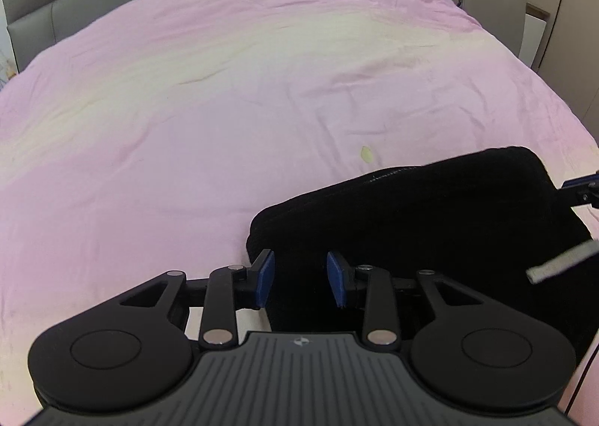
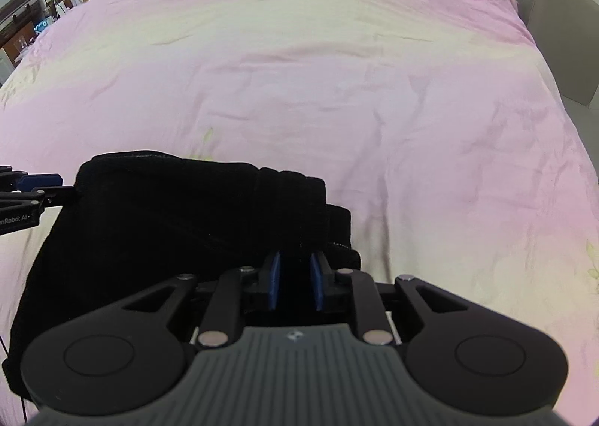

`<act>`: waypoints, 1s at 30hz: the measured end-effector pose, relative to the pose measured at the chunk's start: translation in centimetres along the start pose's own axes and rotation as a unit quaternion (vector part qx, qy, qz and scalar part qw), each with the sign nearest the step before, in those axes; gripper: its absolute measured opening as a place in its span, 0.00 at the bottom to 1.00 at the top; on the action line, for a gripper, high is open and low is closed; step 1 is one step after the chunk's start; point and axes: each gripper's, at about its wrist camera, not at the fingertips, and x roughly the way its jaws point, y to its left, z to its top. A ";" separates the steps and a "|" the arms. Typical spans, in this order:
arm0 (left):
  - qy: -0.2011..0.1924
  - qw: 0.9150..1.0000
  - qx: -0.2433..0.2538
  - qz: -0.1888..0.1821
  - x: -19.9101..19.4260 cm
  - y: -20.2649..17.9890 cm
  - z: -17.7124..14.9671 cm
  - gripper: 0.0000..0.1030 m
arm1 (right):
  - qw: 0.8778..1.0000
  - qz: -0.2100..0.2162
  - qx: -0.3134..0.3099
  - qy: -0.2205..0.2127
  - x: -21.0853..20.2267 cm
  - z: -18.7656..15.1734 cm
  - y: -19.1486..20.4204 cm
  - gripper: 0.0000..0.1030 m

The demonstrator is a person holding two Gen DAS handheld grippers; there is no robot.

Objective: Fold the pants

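Left wrist view shows the black pants (image 1: 430, 231) already a compact bundle at the pink bedspread's (image 1: 187, 126) near edge. Left gripper (image 1: 301, 276) gapes wide over them; right gripper (image 2: 295, 276) stands narrowly parted, seemingly pinching a fold. Probably only final tidying remains.

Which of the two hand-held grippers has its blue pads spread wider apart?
The left hand-held gripper: its pads sit clearly apart over the black pants. The right hand-held gripper has its pads closer together, with dark cloth between them.
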 end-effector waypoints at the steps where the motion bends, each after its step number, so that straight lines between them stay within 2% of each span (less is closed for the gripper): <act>1: -0.005 1.000 0.006 0.001 -1.3 -0.2 -0.6 0.45 | 1.000 -0.001 -0.005 -0.006 -1.1 -0.7 0.1 0.15; 3: -0.016 1.000 0.012 0.002 -3.9 -0.9 -2.0 0.57 | 1.000 0.002 -0.013 -0.015 -2.8 -2.2 0.4 0.18; 8: -0.013 0.999 0.037 -0.009 -9.6 -2.9 -7.0 0.72 | 0.998 0.022 -0.016 -0.047 -7.2 -6.8 0.9 0.23; 10: -0.006 0.999 0.046 -0.009 -10.9 -3.8 -8.9 0.75 | 0.998 0.029 -0.015 -0.049 -8.0 -8.5 1.1 0.23; 13: 0.001 0.999 0.048 -0.013 -11.4 -5.2 -11.3 0.81 | 0.999 0.016 -0.019 -0.042 -7.5 -10.5 1.1 0.23; 16: 0.012 0.998 0.052 -0.013 -10.6 -6.6 -13.4 0.83 | 1.000 0.007 -0.009 -0.024 -5.1 -11.9 0.1 0.23; 20: 0.011 0.999 0.047 0.019 -8.1 -7.5 -14.7 0.84 | 0.999 0.027 0.043 0.003 -2.3 -13.6 -1.6 0.26; 22: -0.005 0.999 0.029 0.042 -6.8 -7.4 -15.0 0.81 | 0.999 0.027 0.041 0.000 -1.9 -13.6 -1.8 0.26; 23: -0.005 0.999 0.021 0.044 -6.2 -7.4 -15.0 0.74 | 0.999 0.027 0.039 -0.002 -1.9 -13.7 -1.7 0.26; 24: -0.005 0.999 0.010 0.046 -5.7 -7.2 -14.9 0.57 | 0.999 0.025 0.036 -0.002 -1.9 -13.6 -1.6 0.26; 25: -0.001 0.999 -0.011 0.041 -5.4 -6.6 -15.0 0.50 | 0.999 0.024 0.033 -0.002 -1.8 -13.5 -1.5 0.26; 26: 0.013 0.999 -0.027 0.026 -5.0 -5.9 -15.0 0.37 | 0.999 0.025 0.033 0.001 -1.6 -13.5 -1.5 0.26; 27: 0.025 0.999 -0.028 0.028 -4.8 -5.5 -15.2 0.31 | 0.999 0.027 0.034 0.004 -1.4 -13.4 -1.6 0.26; 29: 0.043 0.998 0.002 0.040 -4.7 -5.2 -16.1 0.24 | 0.999 0.030 0.037 0.010 -0.8 -13.3 -1.8 0.26; 30: 0.052 0.998 0.004 0.036 -4.5 -4.8 -16.5 0.24 | 0.999 0.031 0.037 0.012 -0.5 -13.4 -1.9 0.26</act>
